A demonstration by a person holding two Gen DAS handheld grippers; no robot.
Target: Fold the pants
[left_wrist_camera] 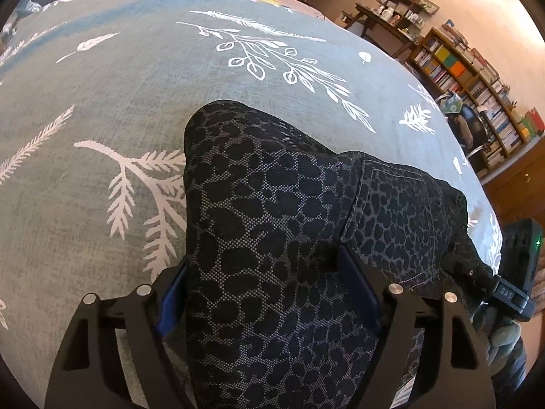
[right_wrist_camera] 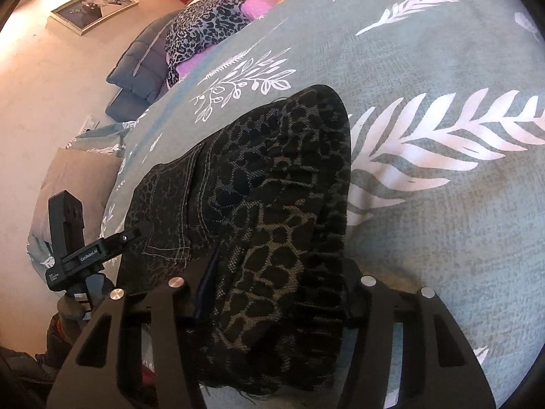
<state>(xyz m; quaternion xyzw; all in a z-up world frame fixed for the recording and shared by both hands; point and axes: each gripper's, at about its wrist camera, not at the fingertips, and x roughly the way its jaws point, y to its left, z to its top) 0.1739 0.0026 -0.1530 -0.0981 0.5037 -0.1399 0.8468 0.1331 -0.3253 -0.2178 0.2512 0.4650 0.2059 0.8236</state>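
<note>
Jaws clamped on cloth: my left gripper (left_wrist_camera: pixel 262 272) and right gripper (right_wrist_camera: pixel 276 272) each pinched the leopard-print pants (left_wrist_camera: pixel 272 204) | pants lay bunched near me on the bedspread (left_wrist_camera: pixel 102 102) | held, I judged, for folding.

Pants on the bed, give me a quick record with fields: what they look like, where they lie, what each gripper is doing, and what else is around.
item: pants, dark leopard print, stitched back pocket showing
surface: grey-green bedspread with white leaf print
state: bunched, partly lifted off the bedspread
left gripper: shut on the pants, fabric between its fingers
right gripper: shut on the pants, fabric between its fingers
far end of bed: leopard and pink clothing
background: bookshelf, framed picture
</note>
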